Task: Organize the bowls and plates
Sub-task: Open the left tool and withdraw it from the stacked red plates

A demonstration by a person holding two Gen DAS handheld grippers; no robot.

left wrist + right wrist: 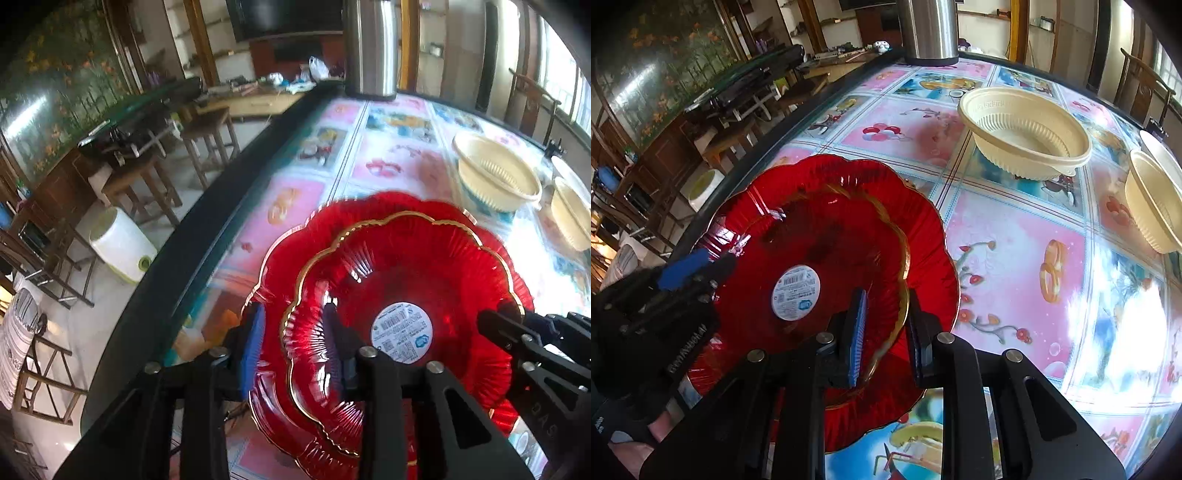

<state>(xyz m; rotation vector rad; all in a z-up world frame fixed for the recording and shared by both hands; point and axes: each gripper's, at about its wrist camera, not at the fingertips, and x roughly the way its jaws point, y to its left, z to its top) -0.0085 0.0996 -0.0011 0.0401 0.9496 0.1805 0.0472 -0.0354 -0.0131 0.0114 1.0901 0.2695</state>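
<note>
Two red glass plates are stacked: a small gold-rimmed plate [406, 280] with a round white sticker [402, 333] above a larger red plate [491, 369]. My left gripper [295, 343] straddles both plates' left rims, its blue pad [253, 347] outside the large plate, jaws apart. My right gripper [884, 332] straddles the small plate's [831, 236] right rim over the large plate [931, 236], its jaws apart. It also shows at the right of the left wrist view [524, 332]. Two cream plastic bowls [1023, 133] [1156, 199] sit upright on the table beyond.
The table [1015, 258] has a colourful patterned cloth under glass and a dark curved edge on the left. A steel thermos [929, 29] stands at the far edge. Wooden stools, a white bin [122, 247] and chairs stand on the floor to the left.
</note>
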